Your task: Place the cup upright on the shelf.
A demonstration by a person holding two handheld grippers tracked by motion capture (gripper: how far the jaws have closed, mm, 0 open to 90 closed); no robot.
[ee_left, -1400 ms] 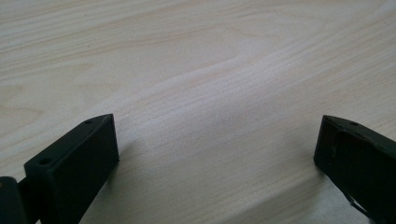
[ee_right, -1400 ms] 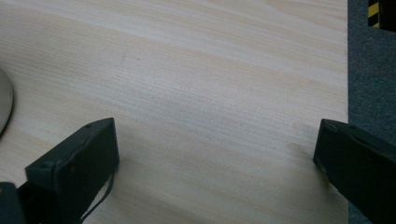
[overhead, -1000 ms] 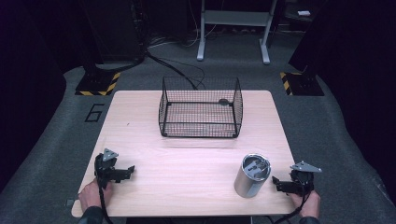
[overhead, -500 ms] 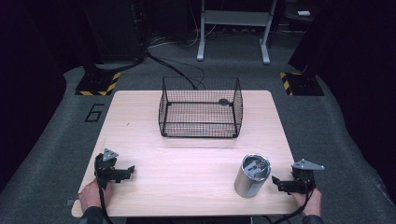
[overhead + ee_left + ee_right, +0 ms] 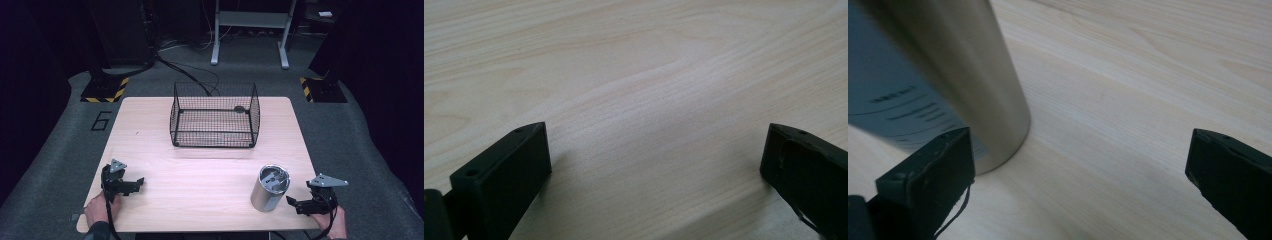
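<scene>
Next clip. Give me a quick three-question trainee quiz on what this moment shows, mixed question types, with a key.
1. True or false: the right tongs are clamped on the metal cup.
2. Multiple choice: the wire basket stands A) at the table's far middle, B) at its near left corner, C) on the floor.
3. Fill in: between the open jaws of the left tongs lies only the bare wooden ____.

Key
1. False: their jaws are spread wide, and the cup stands just off one jaw, not between them.
2. A.
3. table.
</scene>
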